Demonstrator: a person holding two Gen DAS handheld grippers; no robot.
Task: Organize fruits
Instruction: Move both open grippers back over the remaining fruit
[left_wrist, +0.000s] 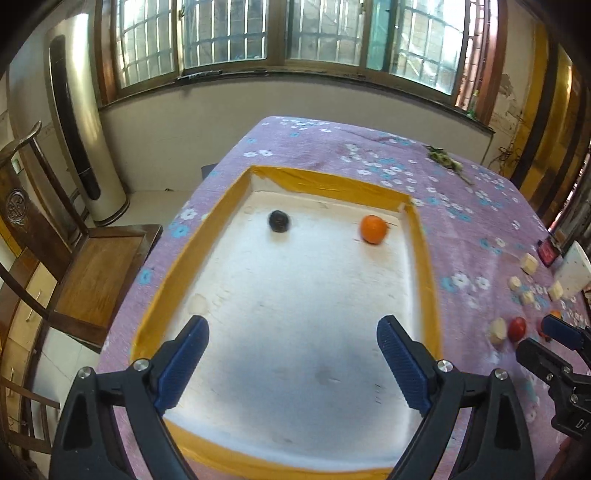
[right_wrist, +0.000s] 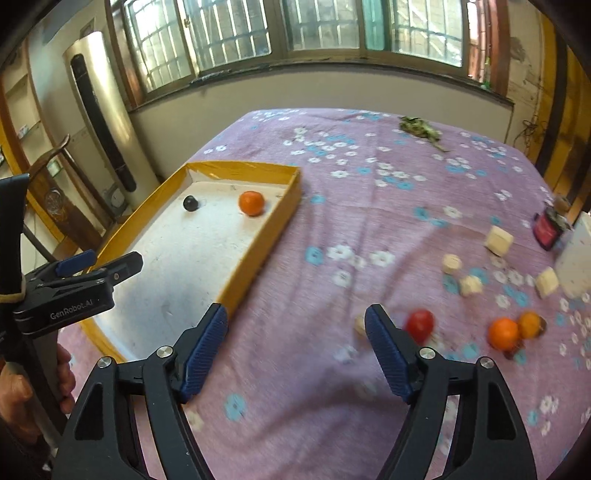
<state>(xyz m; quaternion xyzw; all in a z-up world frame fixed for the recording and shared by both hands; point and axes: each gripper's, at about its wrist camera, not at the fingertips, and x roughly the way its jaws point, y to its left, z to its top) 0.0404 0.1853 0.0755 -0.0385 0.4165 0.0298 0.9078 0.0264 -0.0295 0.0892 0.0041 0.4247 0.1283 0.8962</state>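
A shallow tray (left_wrist: 236, 192) with a yellow rim and a white floor lies on the purple flowered cloth. In it rest a dark round fruit (left_wrist: 279, 220) and an orange (left_wrist: 373, 229), both near the far wall. My left gripper (left_wrist: 291, 325) hangs open over the tray's near half, with nothing between its fingers. My right gripper (right_wrist: 295, 314) is open above bare cloth just right of the tray (right_wrist: 258, 236). A red fruit (right_wrist: 420, 325) lies just past its right finger. Two oranges (right_wrist: 503, 334) lie further right on the cloth.
Several pale wooden blocks (right_wrist: 498, 240) are scattered on the cloth at the right, near a red jar (right_wrist: 546, 229) and a white object (right_wrist: 576, 258). A green sprig (right_wrist: 421, 129) lies at the far side. A wooden chair (left_wrist: 92, 266) stands left of the table.
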